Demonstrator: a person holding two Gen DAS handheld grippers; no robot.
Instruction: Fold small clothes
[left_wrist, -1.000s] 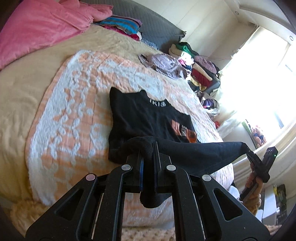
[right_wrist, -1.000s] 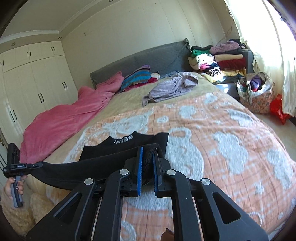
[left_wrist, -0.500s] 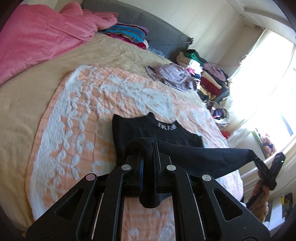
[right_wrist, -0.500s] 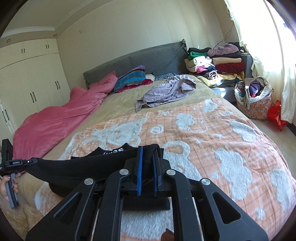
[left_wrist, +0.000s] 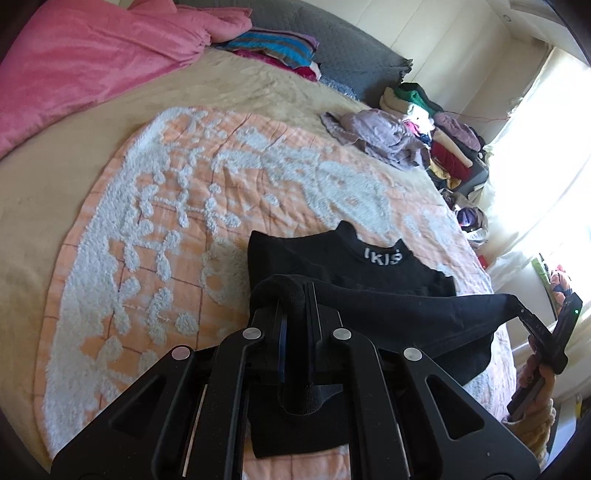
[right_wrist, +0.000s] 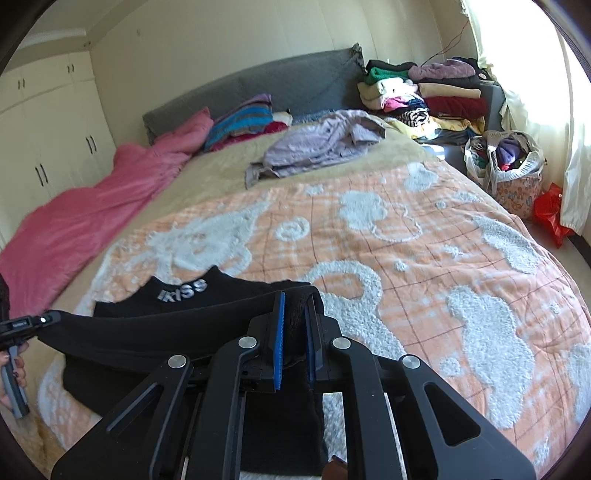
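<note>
A small black shirt (left_wrist: 373, 284) with white lettering at its collar lies on the orange and white blanket (left_wrist: 207, 192). My left gripper (left_wrist: 295, 295) is shut on one corner of its lower hem. My right gripper (right_wrist: 293, 306) is shut on the other corner. The hem is stretched taut between them and carried over the shirt's body toward the collar. The shirt shows in the right wrist view (right_wrist: 177, 325) too. The right gripper also shows at the right edge of the left wrist view (left_wrist: 532, 325), and the left gripper at the left edge of the right wrist view (right_wrist: 40, 321).
A crumpled lilac garment (right_wrist: 325, 144) lies farther up the bed. A pink duvet (right_wrist: 81, 221) covers the left side. Folded clothes (right_wrist: 424, 92) are stacked beyond the bed, with a full bag (right_wrist: 506, 166) on the floor at right.
Both grippers have carried the hem forward over the shirt toward the collar. The shirt's orange print is now covered by the folded part.
</note>
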